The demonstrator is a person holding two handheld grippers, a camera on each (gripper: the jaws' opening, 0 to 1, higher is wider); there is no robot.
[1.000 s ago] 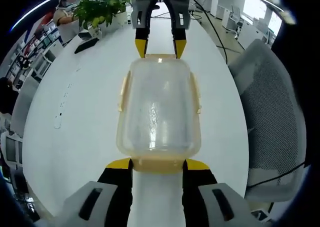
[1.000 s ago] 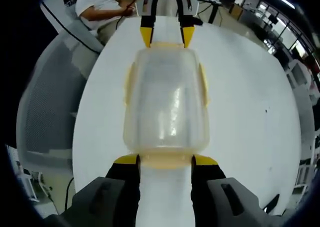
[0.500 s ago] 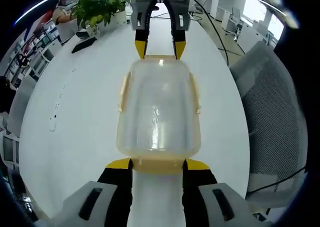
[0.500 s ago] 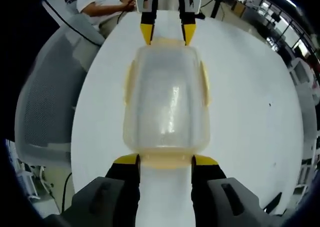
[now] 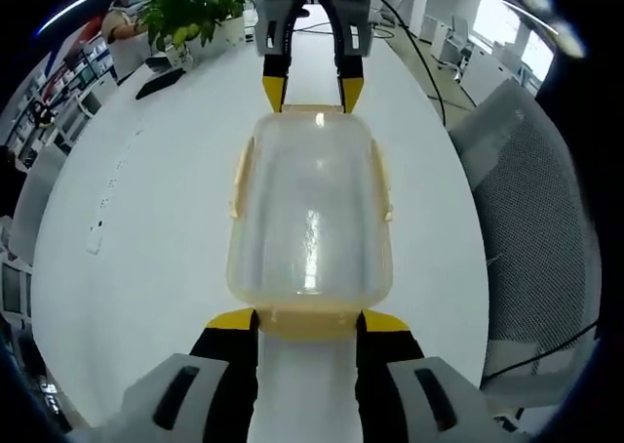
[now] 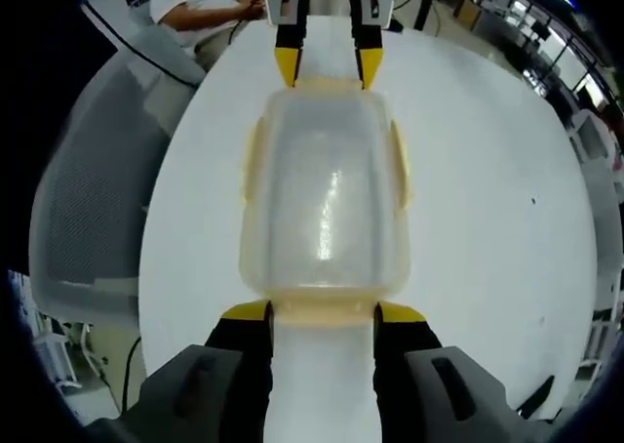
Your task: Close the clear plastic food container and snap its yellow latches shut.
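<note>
- My left gripper (image 5: 307, 323): jaws apart, tips at the near end of the container (image 5: 310, 209) on the table (image 5: 146, 199).
- My right gripper (image 6: 323, 315): jaws apart, tips at the opposite end.

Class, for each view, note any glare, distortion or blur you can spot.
Left gripper view: a bright glare streak on the clear container; fisheye bends the white table edge. Right gripper view: a softer glare patch on the container; the mesh chair curves and blurs toward the rim.

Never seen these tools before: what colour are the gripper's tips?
Yellow tips on black jaws, clearest in the left gripper view on the left gripper.
</note>
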